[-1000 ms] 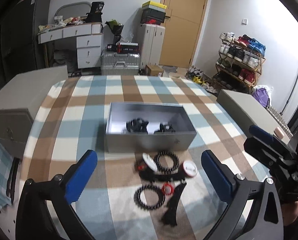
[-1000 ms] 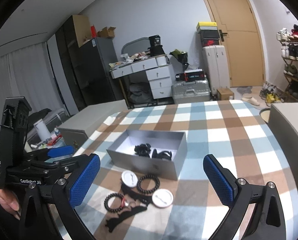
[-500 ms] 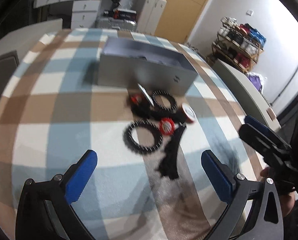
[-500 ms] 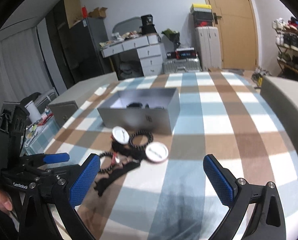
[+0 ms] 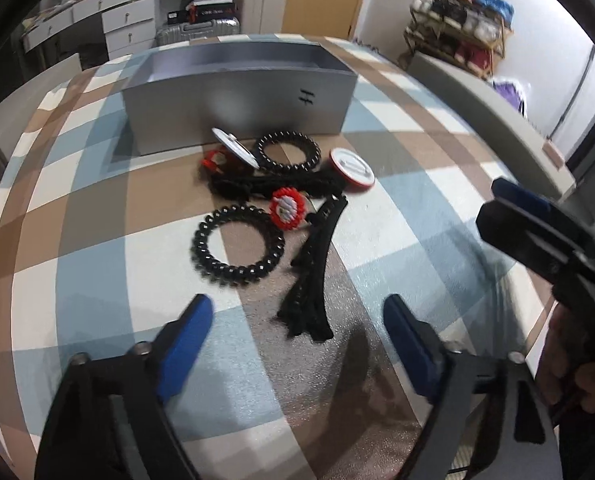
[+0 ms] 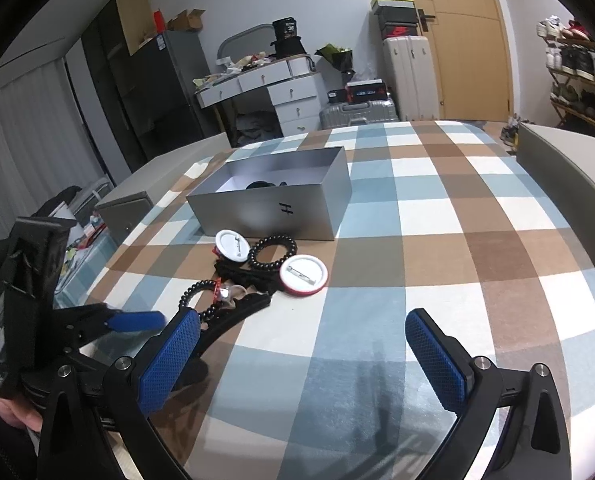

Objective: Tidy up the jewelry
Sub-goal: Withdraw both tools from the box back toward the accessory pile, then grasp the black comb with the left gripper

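A silver box point(image 5: 237, 92) stands on the checked tablecloth, with dark items inside point(image 6: 263, 185). In front of it lies a pile: two black coil bracelets point(image 5: 238, 245) point(image 5: 287, 151), a red beaded brooch point(image 5: 287, 209), two round pin badges point(image 5: 351, 168) point(image 5: 233, 147) and a black hair clip point(image 5: 313, 276). My left gripper point(image 5: 297, 344) is open, low over the table just before the hair clip's near end. My right gripper point(image 6: 301, 356) is open and empty, to the right of the pile; the badges point(image 6: 303, 274) show ahead of it.
Grey cabinets point(image 6: 125, 208) point(image 6: 569, 160) flank the table. The right gripper shows at the right edge of the left wrist view point(image 5: 545, 240). A dresser point(image 6: 277, 96), suitcases and a shoe rack stand behind.
My left gripper has dropped and moved forward to the pile, now close to the hair clip. My right gripper has lowered slightly. Both stay open.
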